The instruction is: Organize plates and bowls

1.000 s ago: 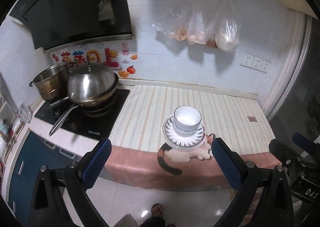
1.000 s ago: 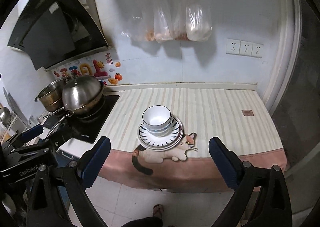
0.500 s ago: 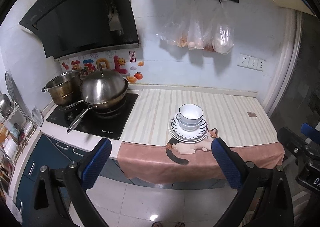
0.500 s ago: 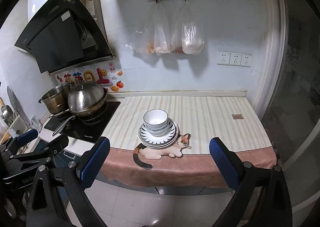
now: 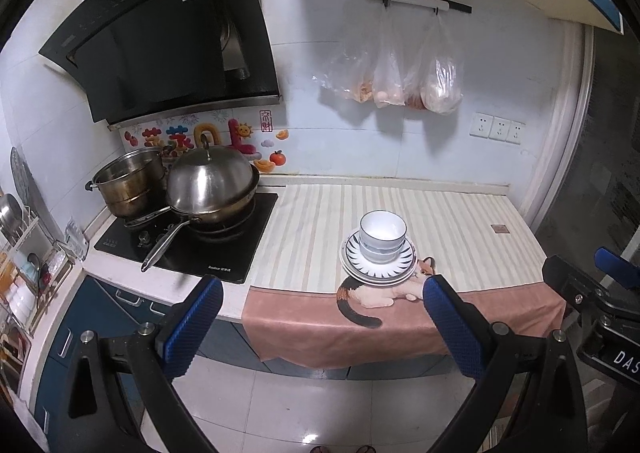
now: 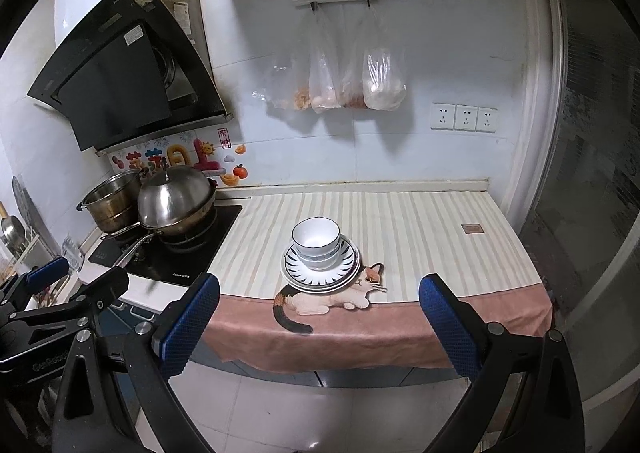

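Bowls [image 5: 383, 237] are sitting nested on the plates [image 5: 378, 267] at the surface's [image 6: 420, 221] front edge, well ahead of you. Both your left gripper [image 5: 320, 327] and right gripper [image 6: 318, 327] are holding fingers wide, empty (neither looks nearer, stack lying dead ahead of both).

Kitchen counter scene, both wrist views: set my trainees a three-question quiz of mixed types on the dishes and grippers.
1. True or false: the white blue-rimmed bowls sit stacked on the striped-rim white plates.
2. The stack stands on: A) the black cooktop B) the striped cat-print counter cloth C) the floor.
3. Fill in: the left gripper and right gripper are both ____.

Key: 1 true; 2 B; 3 open.
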Motion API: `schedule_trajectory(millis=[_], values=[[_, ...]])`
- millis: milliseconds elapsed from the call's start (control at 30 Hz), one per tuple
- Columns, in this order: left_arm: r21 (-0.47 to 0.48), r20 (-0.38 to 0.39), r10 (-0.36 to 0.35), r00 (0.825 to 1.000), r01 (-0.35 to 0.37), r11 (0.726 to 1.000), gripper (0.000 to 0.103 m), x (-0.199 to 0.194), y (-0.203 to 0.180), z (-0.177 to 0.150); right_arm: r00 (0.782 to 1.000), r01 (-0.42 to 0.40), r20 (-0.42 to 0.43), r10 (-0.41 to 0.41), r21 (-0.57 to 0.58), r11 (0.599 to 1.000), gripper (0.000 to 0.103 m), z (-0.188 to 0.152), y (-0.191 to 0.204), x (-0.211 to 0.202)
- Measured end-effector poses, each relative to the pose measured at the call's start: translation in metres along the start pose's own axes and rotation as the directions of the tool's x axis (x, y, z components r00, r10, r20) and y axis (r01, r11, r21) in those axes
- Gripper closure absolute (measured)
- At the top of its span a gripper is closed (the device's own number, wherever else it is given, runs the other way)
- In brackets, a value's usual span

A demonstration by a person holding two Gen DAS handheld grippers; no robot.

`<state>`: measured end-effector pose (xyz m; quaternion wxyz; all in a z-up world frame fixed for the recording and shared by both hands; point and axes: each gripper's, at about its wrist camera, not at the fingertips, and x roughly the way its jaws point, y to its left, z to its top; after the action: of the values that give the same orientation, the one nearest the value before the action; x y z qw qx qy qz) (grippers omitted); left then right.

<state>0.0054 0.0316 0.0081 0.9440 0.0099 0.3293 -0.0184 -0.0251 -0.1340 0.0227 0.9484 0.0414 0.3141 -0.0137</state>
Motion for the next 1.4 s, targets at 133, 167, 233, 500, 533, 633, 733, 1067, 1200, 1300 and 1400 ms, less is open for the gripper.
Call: schedule_trajectory(millis=[133,167,233,500,533,633,733,1067,1200,1300,1400], values=[[-0.002,-0.001,-0.002,1.000,0.002,1.000,0.000,-0.001,0.000,-0.001,1.000,0.004,-0.001,-0.004,-0.002,1.000,0.001,-0.001,0.002,-0.001],[-0.002,-0.003,-0.003,1.000,0.003,1.000,0.000,-0.001,0.001,-0.001,1.000,0.003,-0.004,-0.003,-0.002,1.000,0.001,-0.003,0.003,-0.001],[0.001,-0.008,-0.005,1.000,0.005,1.000,0.000,0.000,0.001,-0.001,1.000,0.005,-0.010,-0.005,-0.002,1.000,0.001,-0.006,0.004,-0.001],[0.002,-0.024,-0.009,1.000,0.010,1.000,0.000,0.000,0.000,-0.004,1.000,0.011,-0.023,-0.011,0.000,1.000,0.001,-0.011,0.001,0.000],[0.000,-0.026,-0.009,1.000,0.009,1.000,0.000,0.000,0.000,-0.005,1.000,0.010,-0.024,-0.010,0.001,1.000,0.001,-0.012,0.000,0.000],[0.000,-0.026,-0.008,1.000,0.008,1.000,0.000,-0.001,0.000,-0.005,1.000,0.010,-0.025,-0.009,0.003,1.000,0.001,-0.012,-0.001,0.000],[-0.002,-0.025,-0.005,1.000,0.005,1.000,0.000,-0.001,0.000,-0.006,0.999,0.008,-0.031,-0.008,0.005,1.000,0.001,-0.013,-0.001,0.001],[-0.006,-0.025,-0.004,1.000,0.004,1.000,0.000,-0.003,0.000,-0.009,0.999,0.008,-0.033,-0.007,0.006,1.000,0.001,-0.013,-0.003,0.003],[-0.006,-0.022,-0.005,1.000,0.005,1.000,0.000,-0.005,-0.001,-0.011,0.999,0.009,-0.035,-0.009,0.005,1.000,0.001,-0.013,-0.003,0.002],[-0.008,-0.022,-0.005,1.000,0.005,1.000,0.000,-0.007,-0.002,-0.013,0.999,0.013,-0.035,-0.013,0.006,1.000,0.001,-0.015,-0.002,0.002],[-0.007,-0.024,-0.004,1.000,0.004,1.000,0.000,-0.007,-0.003,-0.013,0.999,0.015,-0.036,-0.015,0.006,1.000,0.001,-0.017,0.000,0.001]])
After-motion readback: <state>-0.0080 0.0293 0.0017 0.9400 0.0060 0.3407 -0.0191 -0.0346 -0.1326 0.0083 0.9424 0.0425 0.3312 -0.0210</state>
